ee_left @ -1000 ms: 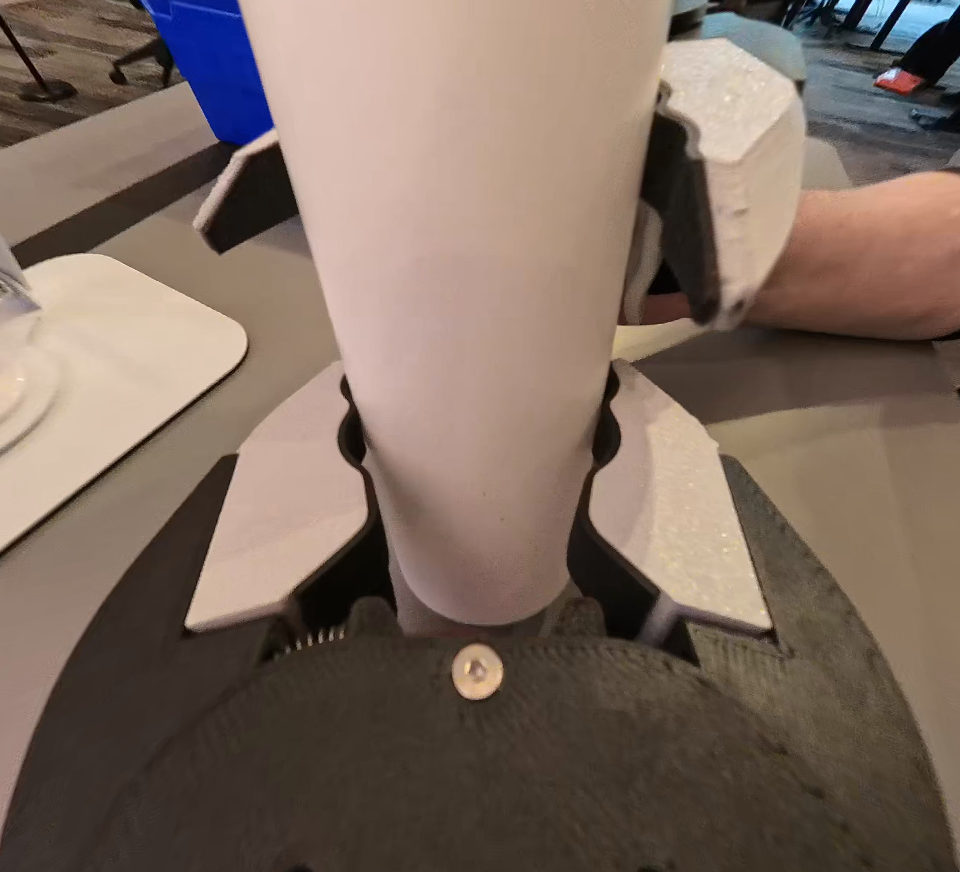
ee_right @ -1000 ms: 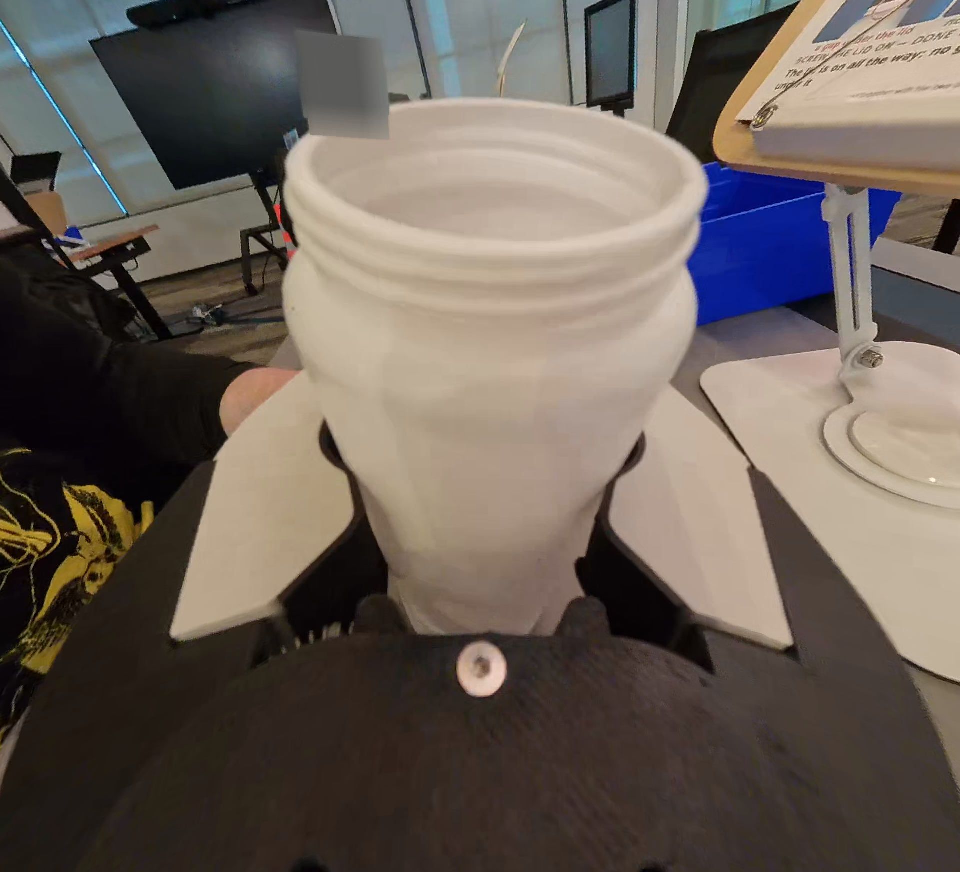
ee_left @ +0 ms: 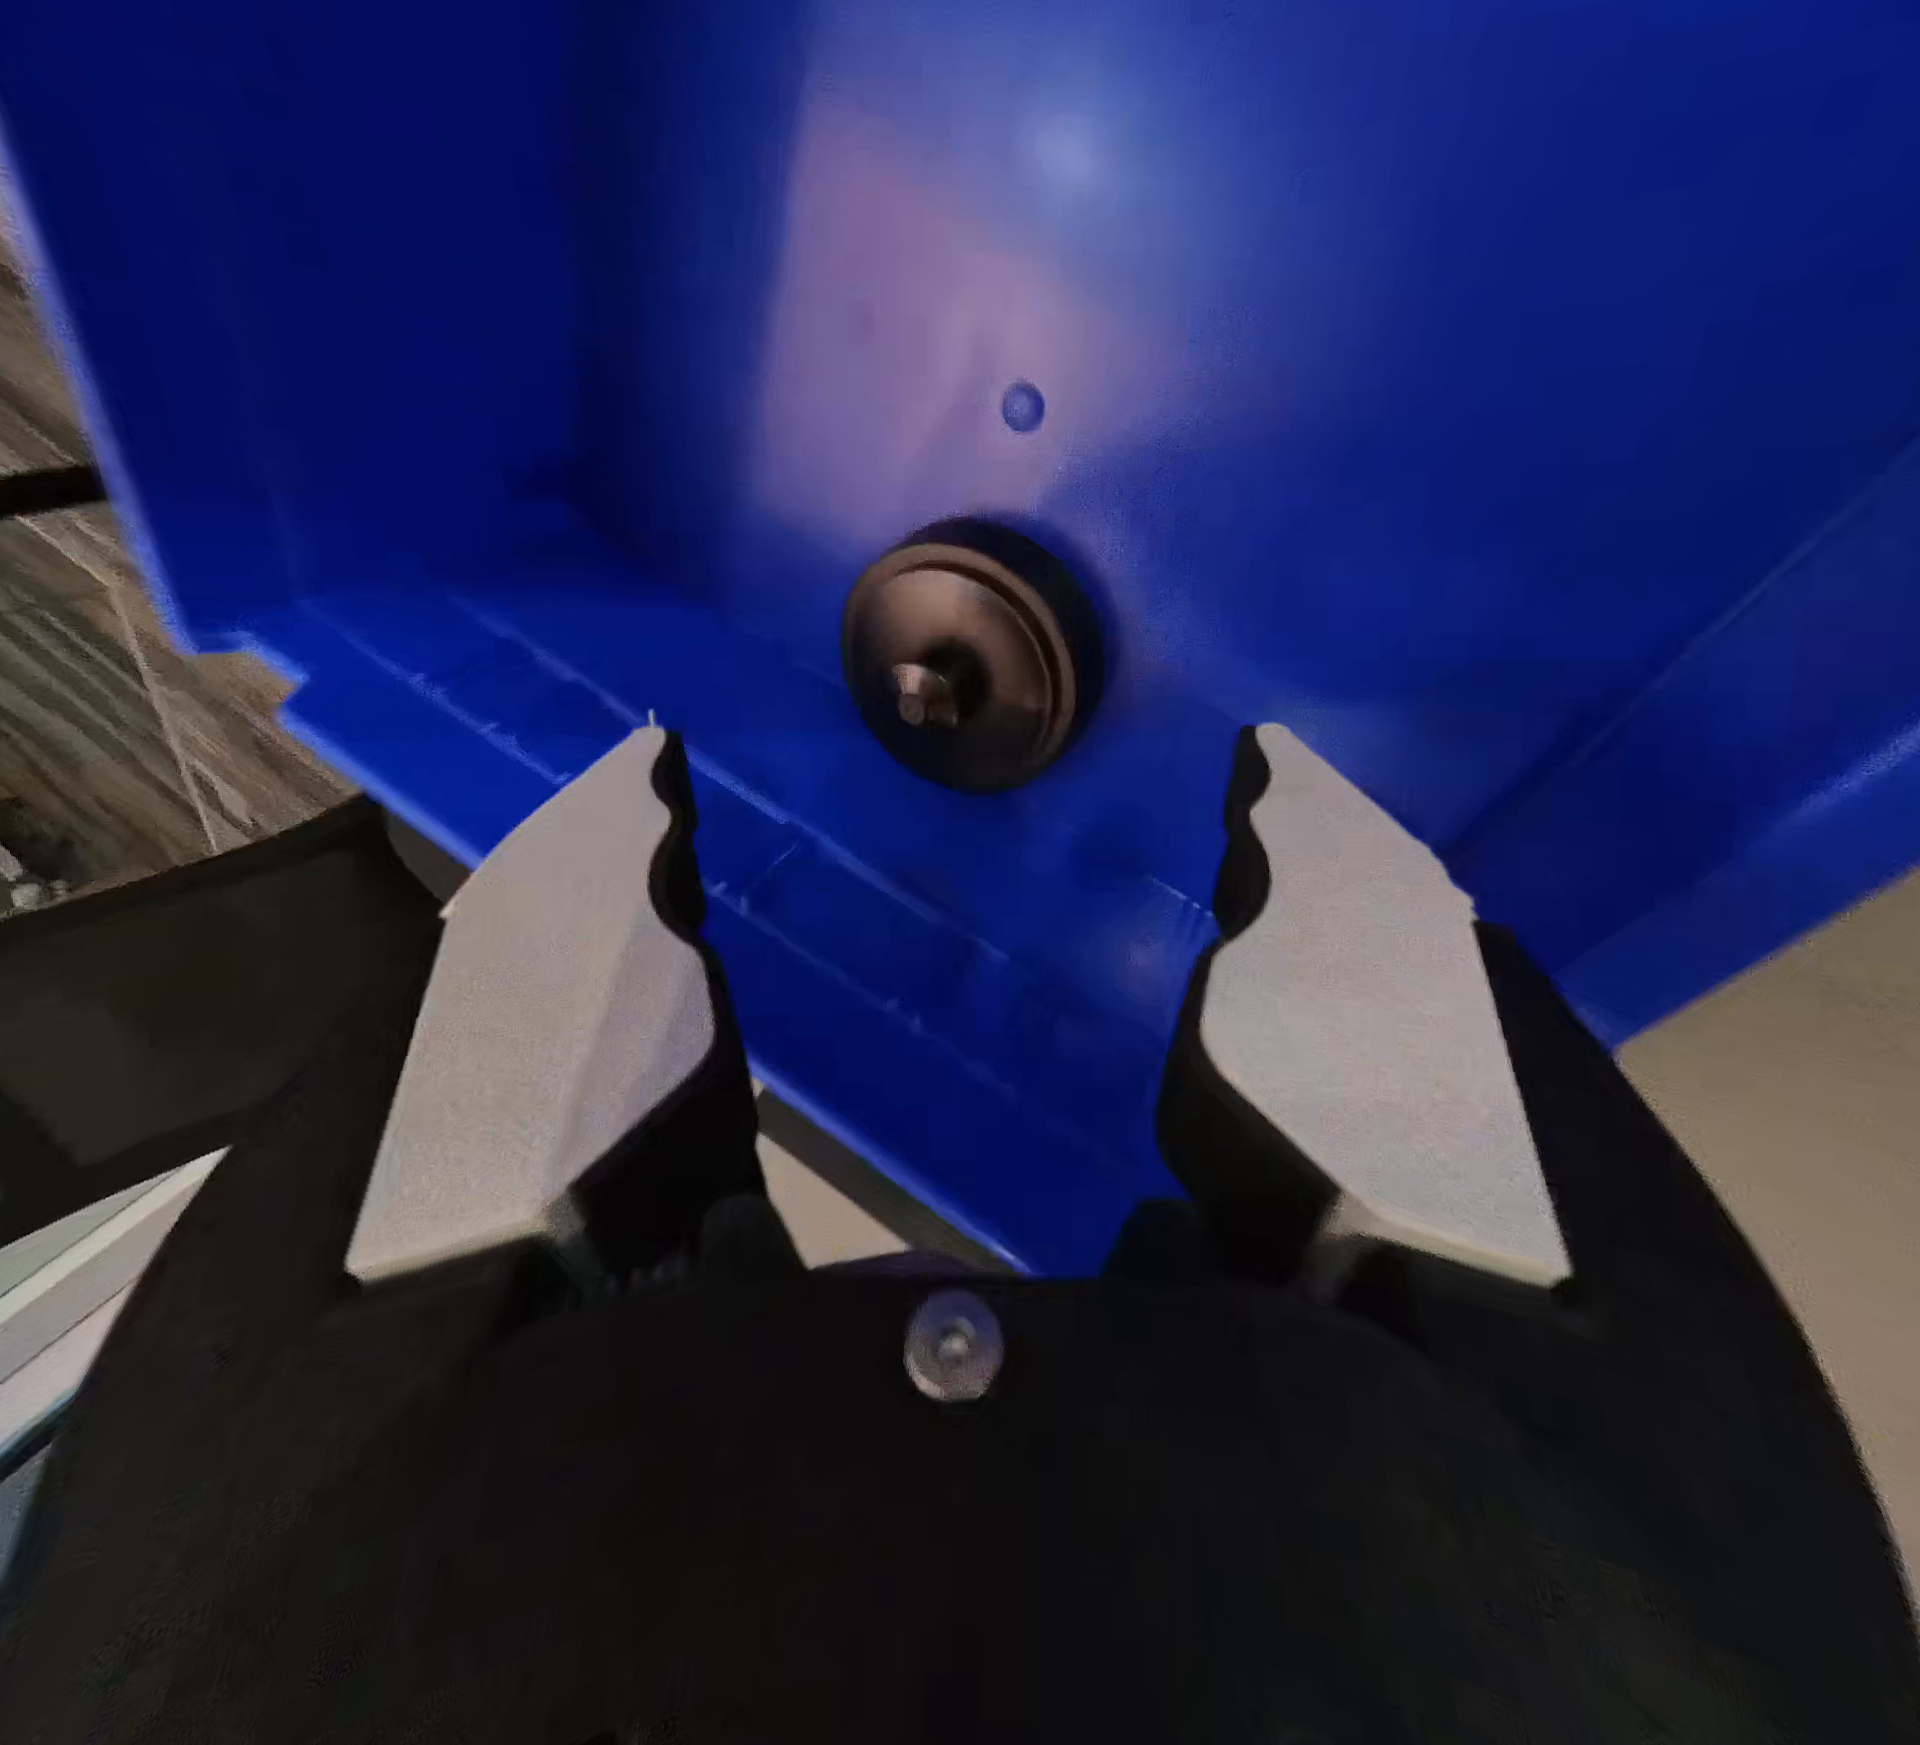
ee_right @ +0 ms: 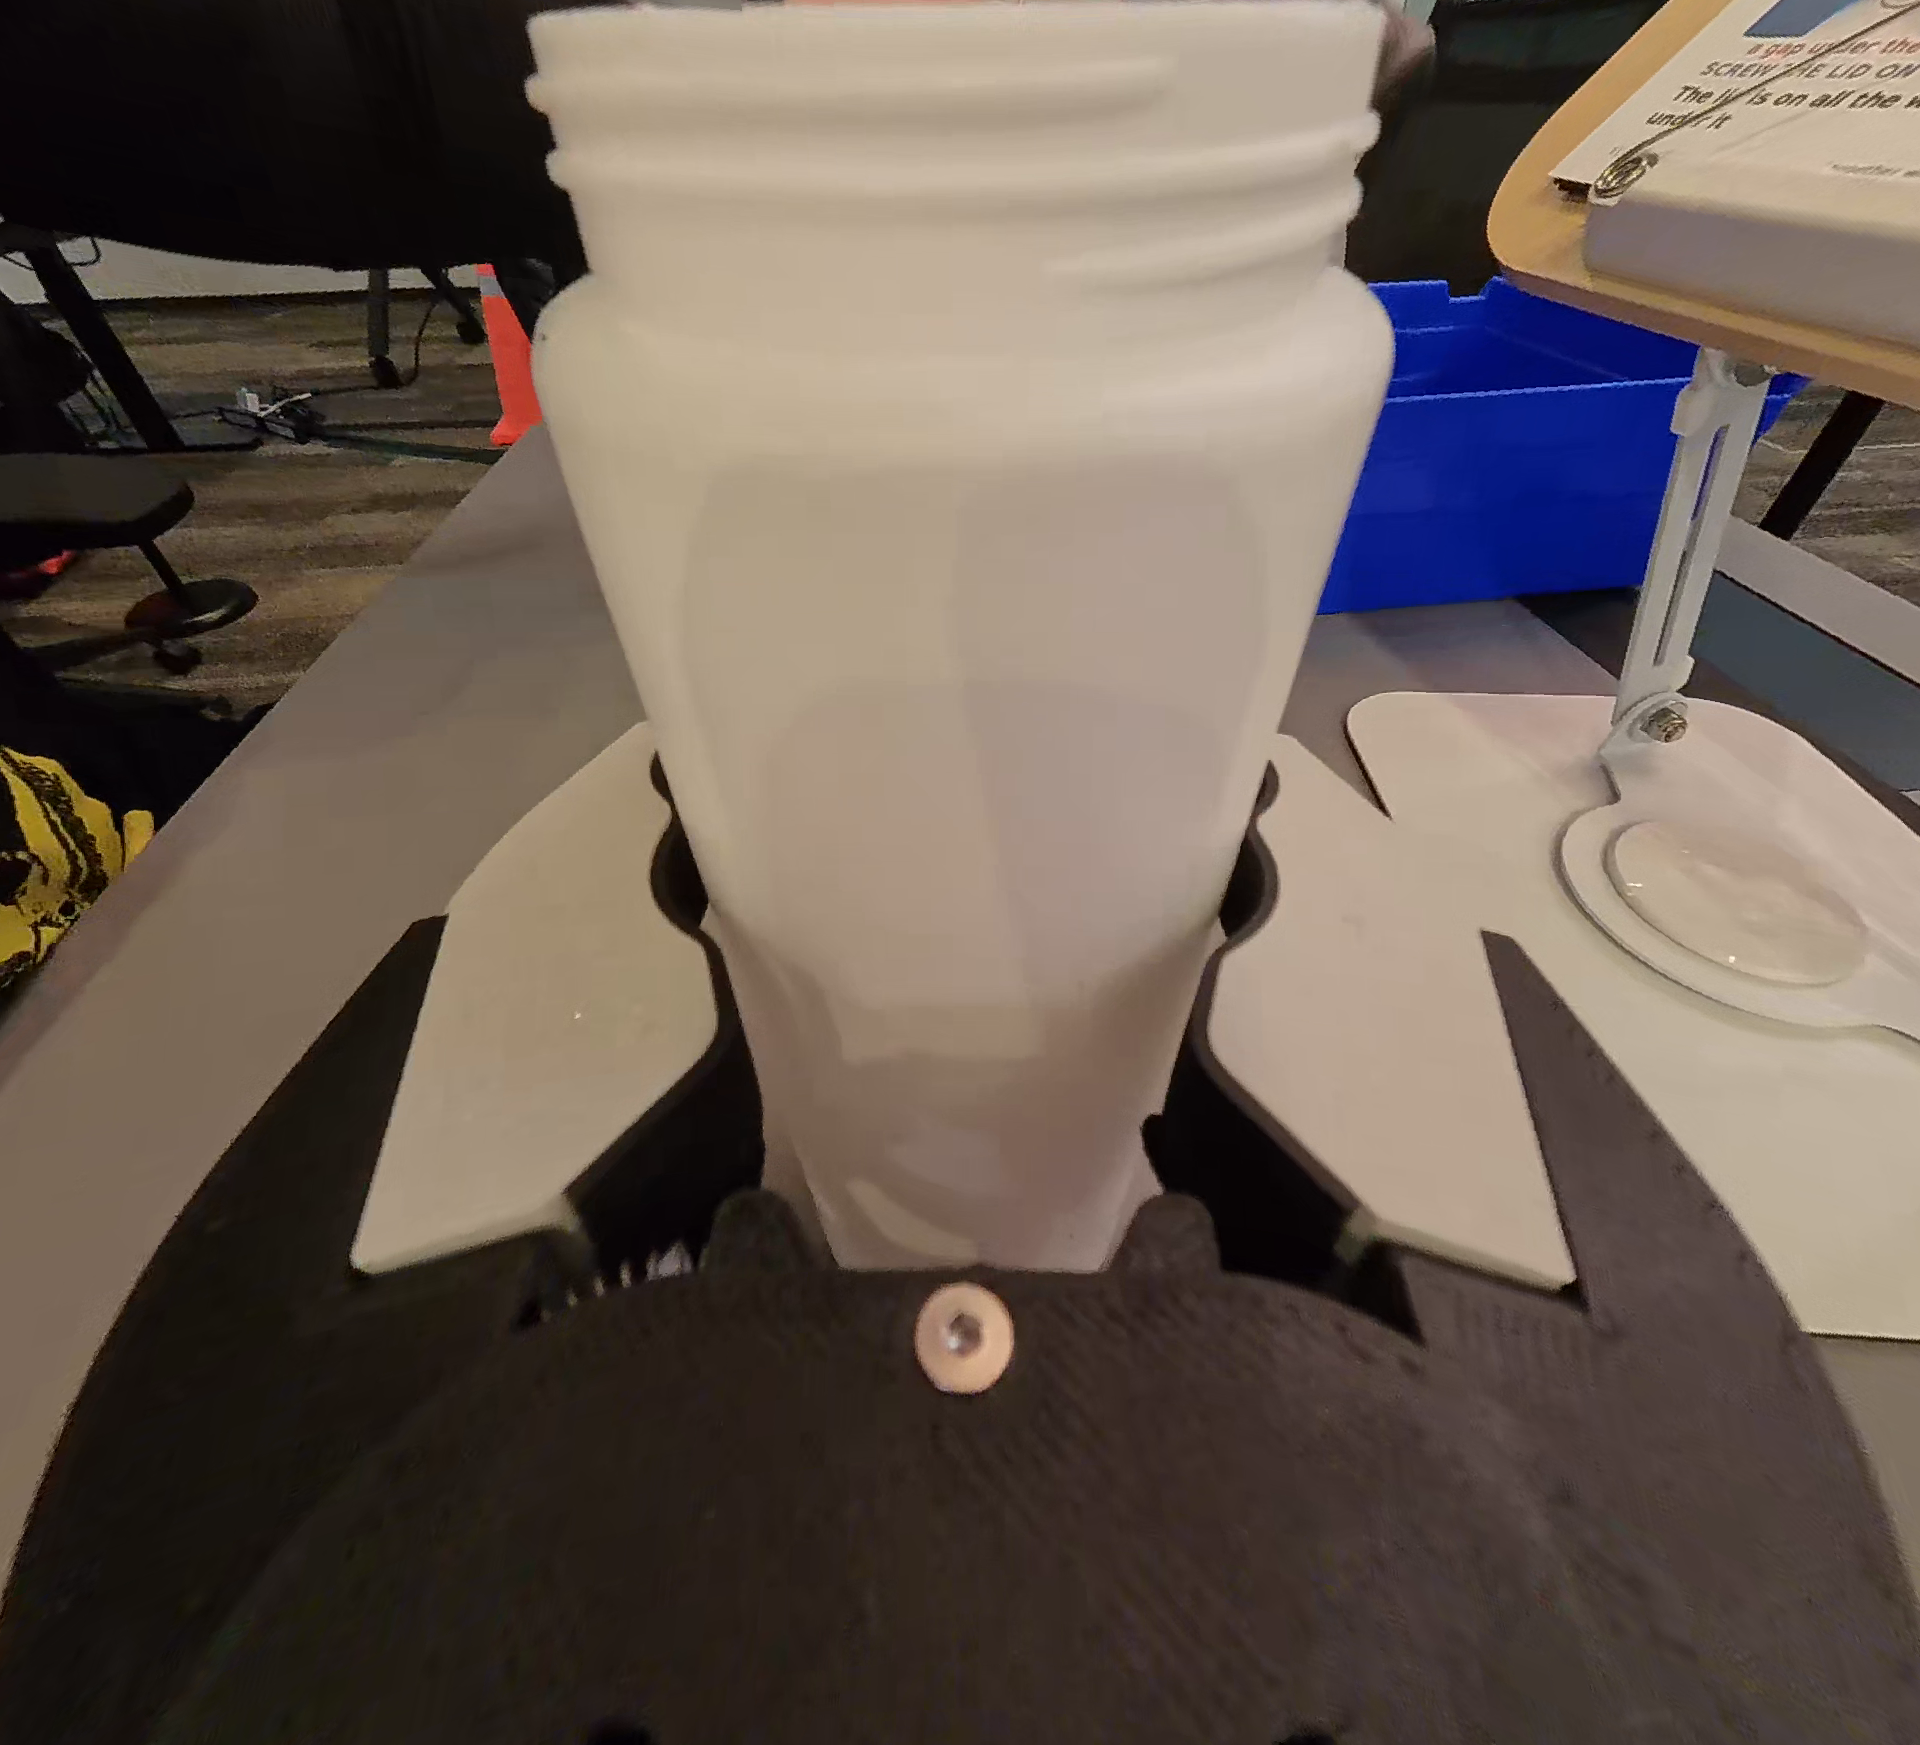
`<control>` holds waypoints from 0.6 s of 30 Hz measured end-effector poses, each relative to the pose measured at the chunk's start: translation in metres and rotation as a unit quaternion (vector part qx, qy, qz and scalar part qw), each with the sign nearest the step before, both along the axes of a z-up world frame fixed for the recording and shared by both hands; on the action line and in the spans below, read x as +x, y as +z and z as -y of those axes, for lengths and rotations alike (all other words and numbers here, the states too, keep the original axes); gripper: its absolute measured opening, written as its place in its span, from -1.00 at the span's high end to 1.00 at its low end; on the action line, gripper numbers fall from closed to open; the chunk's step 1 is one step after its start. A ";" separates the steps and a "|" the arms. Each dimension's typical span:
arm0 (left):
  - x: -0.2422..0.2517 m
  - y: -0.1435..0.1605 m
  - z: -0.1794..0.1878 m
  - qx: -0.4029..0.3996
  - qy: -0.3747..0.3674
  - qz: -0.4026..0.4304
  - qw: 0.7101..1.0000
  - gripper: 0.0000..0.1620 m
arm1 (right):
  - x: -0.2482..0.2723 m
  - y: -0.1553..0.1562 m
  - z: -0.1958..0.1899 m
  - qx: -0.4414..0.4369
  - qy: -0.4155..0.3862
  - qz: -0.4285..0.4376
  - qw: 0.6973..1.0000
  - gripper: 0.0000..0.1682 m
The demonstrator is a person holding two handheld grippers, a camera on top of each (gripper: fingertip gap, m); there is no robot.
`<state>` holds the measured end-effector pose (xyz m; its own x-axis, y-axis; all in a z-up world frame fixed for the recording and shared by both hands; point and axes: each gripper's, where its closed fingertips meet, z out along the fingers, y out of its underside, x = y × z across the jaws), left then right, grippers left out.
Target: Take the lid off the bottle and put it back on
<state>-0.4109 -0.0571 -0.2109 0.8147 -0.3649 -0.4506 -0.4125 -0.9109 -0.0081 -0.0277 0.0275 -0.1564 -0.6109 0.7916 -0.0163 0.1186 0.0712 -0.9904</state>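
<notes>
1. Left wrist view: my left gripper (ee_left: 956, 760) points into a deep blue plastic bin (ee_left: 1351, 241). Its two grey fingers (ee_left: 540, 1020) stand apart with nothing between them.
2. Just beyond the fingertips, a dark round disc with a small metal bolt at its centre (ee_left: 971, 656) sits on the bin's inner surface. A strip of beige tabletop (ee_left: 1787, 1124) shows at the lower right of this view. I see no lid here.
3. Right wrist view: my right gripper (ee_right: 961, 791) is clamped on the lower body of a white plastic wide-mouthed bottle (ee_right: 956, 552). The bottle is upright, its threaded neck bare and uncapped.
4. Behind the bottle on the grey table (ee_right: 312, 864), the blue bin (ee_right: 1507, 469) sits to the right. Nearer stands a white stand on a flat white base (ee_right: 1558, 812), carrying a tilted wooden board with a printed sheet (ee_right: 1766, 137).
</notes>
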 end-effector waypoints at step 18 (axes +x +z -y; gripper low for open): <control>-0.032 -0.057 0.014 -0.257 0.000 0.058 0.965 -0.03 | -0.002 -0.008 -0.004 -0.010 0.002 0.013 1.000 -0.15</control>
